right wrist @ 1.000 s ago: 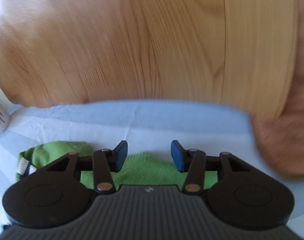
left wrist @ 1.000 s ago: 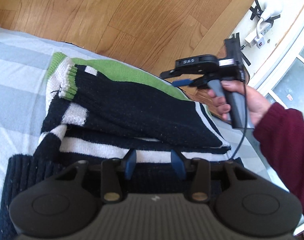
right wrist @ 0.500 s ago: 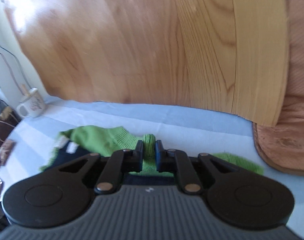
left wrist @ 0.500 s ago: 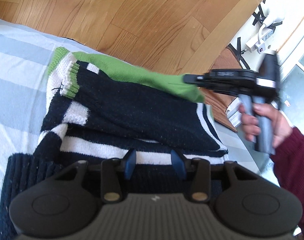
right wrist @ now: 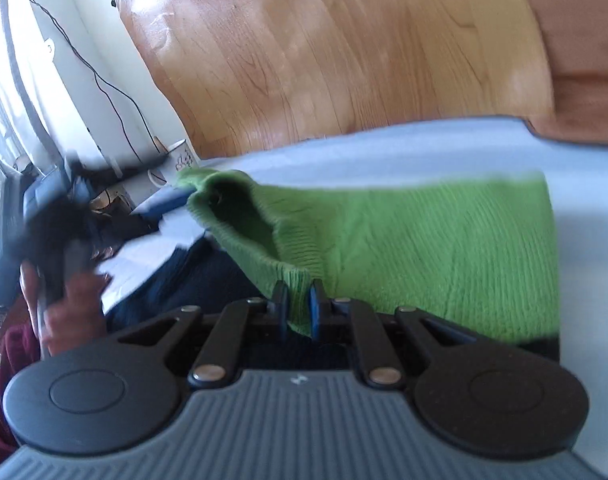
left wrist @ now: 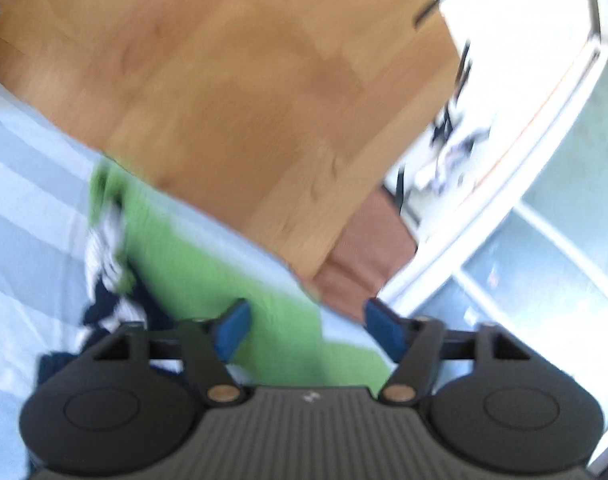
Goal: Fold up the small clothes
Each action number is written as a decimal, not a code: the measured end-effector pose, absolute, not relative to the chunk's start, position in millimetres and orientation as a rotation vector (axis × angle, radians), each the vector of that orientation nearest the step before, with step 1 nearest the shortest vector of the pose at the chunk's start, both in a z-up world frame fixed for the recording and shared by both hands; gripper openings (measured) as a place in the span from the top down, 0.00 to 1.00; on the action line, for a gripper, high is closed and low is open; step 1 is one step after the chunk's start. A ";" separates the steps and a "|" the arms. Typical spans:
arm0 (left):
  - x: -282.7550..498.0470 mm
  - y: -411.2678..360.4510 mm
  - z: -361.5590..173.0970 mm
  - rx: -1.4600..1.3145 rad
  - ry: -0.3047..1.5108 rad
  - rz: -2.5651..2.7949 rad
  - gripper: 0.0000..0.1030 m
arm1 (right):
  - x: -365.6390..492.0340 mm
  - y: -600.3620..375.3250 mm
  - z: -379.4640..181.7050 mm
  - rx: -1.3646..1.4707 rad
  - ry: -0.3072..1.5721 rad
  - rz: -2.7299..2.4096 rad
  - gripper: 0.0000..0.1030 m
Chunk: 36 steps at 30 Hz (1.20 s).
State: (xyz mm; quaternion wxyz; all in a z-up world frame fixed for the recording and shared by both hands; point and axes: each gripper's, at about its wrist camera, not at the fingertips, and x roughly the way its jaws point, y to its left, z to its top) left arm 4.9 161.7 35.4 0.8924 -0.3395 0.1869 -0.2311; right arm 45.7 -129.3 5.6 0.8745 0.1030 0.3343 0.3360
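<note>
**Right claw pinches green collar, left claw open over sweater**

Right claw [right wrist: 297,312]: blue fingers nearly together, clamped on the ribbed green collar edge of the sweater [right wrist: 443,248]. Collar opening gapes to the left of the pinch, dark inside. Green knit panel spreads to the right of the claw, flat on the light blue striped bed cover [right wrist: 383,152]. Navy and white parts of the sweater lie left of and below the collar, partly hidden by the claw body.

Left claw [left wrist: 305,330]: fingers spread wide apart, nothing between them. It hangs above the green part of the sweater [left wrist: 208,272]; contact cannot be told, the view is heavily blurred. Striped navy, white and green knit bunches at the left of that view, toward the cover's far edge.

Sweater sits near the far edge of the bed cover, where it meets the wooden floor [right wrist: 343,48]. Far edge of the green panel runs roughly along that edge.

In the right wrist view the left hand [right wrist: 70,300] shows at far left, blurred, gripping its dark handle, maroon sleeve below. A white mug [right wrist: 182,156] stands on the floor by the wall, black cables behind it. A brown mat [left wrist: 367,248] lies on the floor past the cover's edge, beside a white-framed glass door [left wrist: 543,240].
</note>
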 end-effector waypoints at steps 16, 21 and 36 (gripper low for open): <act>-46.4 184.6 14.6 -0.814 0.568 -0.294 0.17 | 10.4 -143.8 16.0 0.258 0.573 0.698 0.87; -59.4 174.7 15.1 -0.819 0.599 -0.339 0.16 | 6.6 -147.7 21.5 0.271 0.549 0.695 0.87; -50.5 179.5 10.1 -0.841 0.615 -0.282 0.91 | -17.0 -156.0 34.5 0.239 0.524 0.710 0.87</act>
